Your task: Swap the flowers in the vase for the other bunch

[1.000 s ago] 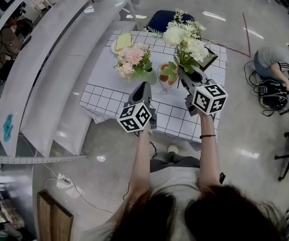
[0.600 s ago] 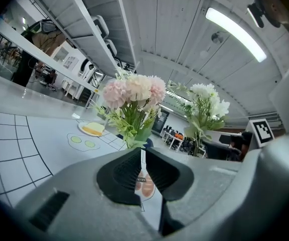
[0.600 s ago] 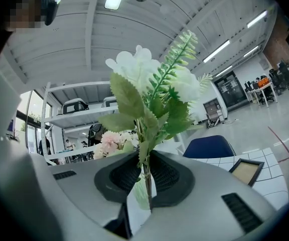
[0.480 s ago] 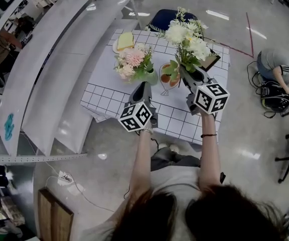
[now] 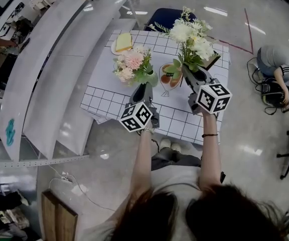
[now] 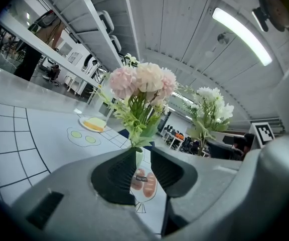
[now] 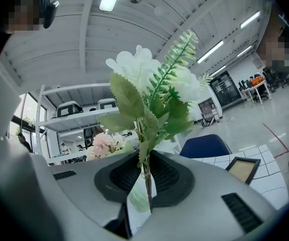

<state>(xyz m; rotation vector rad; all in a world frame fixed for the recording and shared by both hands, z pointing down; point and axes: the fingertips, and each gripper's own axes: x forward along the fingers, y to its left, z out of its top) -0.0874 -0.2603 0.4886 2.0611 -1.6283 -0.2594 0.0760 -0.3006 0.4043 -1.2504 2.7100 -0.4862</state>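
Observation:
A pink bunch [image 5: 131, 63] stands in a pale green vase [image 5: 149, 77] on the grid-patterned tablecloth [image 5: 102, 102]. My left gripper [image 5: 143, 90] is right behind the vase. Its jaws have just been opening and now stand apart as my left gripper [image 6: 143, 157] frames the vase neck [image 6: 139, 156] without pressing on it. My right gripper [image 5: 188, 75] holds a white bunch [image 5: 190, 36] upright over the table, to the right of the pink one. In the right gripper view, my right gripper [image 7: 145, 172] is shut on the thin green stem [image 7: 146, 182].
A plate with a yellow slice [image 5: 122, 42] sits at the table's far left, and a dark picture frame [image 5: 213, 59] at the far right. A blue chair [image 5: 163, 19] stands behind. White shelving [image 5: 59, 59] runs along the left. A person [image 5: 272, 58] crouches on the floor at right.
Both grippers and both bunches stay about where they were. Only the head view has shifted slightly.

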